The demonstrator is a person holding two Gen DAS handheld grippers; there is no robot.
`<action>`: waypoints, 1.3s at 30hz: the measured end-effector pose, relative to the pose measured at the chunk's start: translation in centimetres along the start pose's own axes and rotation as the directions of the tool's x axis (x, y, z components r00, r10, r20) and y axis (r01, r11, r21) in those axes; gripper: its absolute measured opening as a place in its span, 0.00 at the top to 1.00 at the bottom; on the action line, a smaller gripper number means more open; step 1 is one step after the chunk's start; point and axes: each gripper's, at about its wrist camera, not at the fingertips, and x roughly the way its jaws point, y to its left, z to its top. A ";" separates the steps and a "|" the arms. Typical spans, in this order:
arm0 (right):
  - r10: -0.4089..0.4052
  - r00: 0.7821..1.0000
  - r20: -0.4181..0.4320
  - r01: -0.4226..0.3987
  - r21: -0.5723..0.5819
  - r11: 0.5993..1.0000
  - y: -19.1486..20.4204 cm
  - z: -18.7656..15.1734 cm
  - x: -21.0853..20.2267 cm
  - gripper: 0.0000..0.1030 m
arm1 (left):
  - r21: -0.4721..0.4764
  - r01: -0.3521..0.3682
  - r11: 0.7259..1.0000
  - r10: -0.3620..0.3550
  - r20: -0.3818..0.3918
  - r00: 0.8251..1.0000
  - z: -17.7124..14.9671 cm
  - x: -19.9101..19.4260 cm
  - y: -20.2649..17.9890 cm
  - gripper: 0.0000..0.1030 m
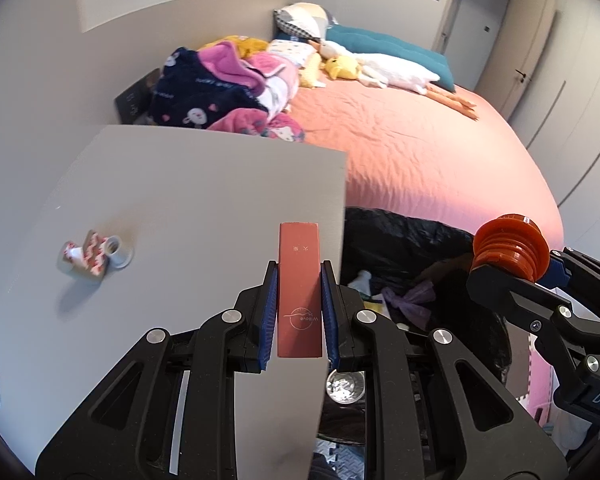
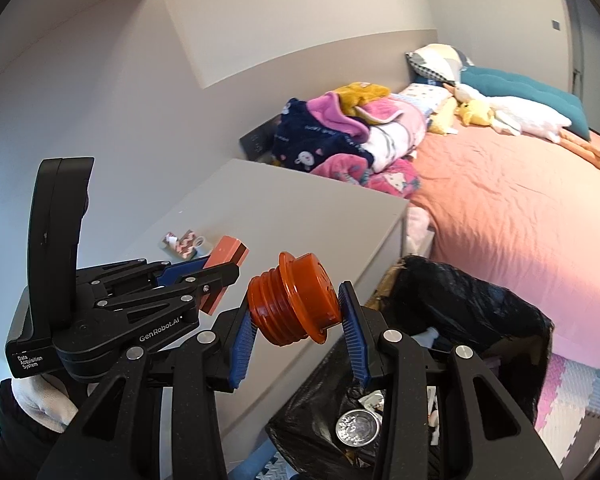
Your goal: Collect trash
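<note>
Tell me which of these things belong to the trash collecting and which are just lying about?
Part of the job:
- red flat box in the left hand-held gripper
- orange ribbed cap in the right hand-held gripper
- black trash bag
- small wrappers on the grey cabinet

Just lying about:
- clothes pile
- plush toys
- teal pillow

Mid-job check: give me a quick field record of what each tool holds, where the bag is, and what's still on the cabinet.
left tool: shut on a flat red box
right tool: shut on an orange ribbed cap
trash bag: black, open, between grey cabinet and bed, with trash inside
left on cabinet: small patterned wrappers and a small white piece
cap position: above the bag's mouth
</note>
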 end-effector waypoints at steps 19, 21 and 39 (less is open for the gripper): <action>-0.123 0.991 0.061 0.115 0.117 0.986 -5.7 -1.4 -4.8 0.60 | 0.144 0.112 0.983 -0.110 -0.020 0.994 1.7 1.4 -7.3 0.81; -0.134 0.989 0.066 0.125 0.127 0.984 -6.2 -1.5 -5.3 0.60 | 0.156 0.121 0.980 -0.119 -0.024 0.993 1.8 1.5 -8.0 0.81; -0.266 0.953 0.145 0.219 0.275 0.936 -10.4 -1.3 -8.8 0.22 | 0.211 0.212 0.954 -0.193 -0.104 0.976 2.1 3.3 -12.0 0.06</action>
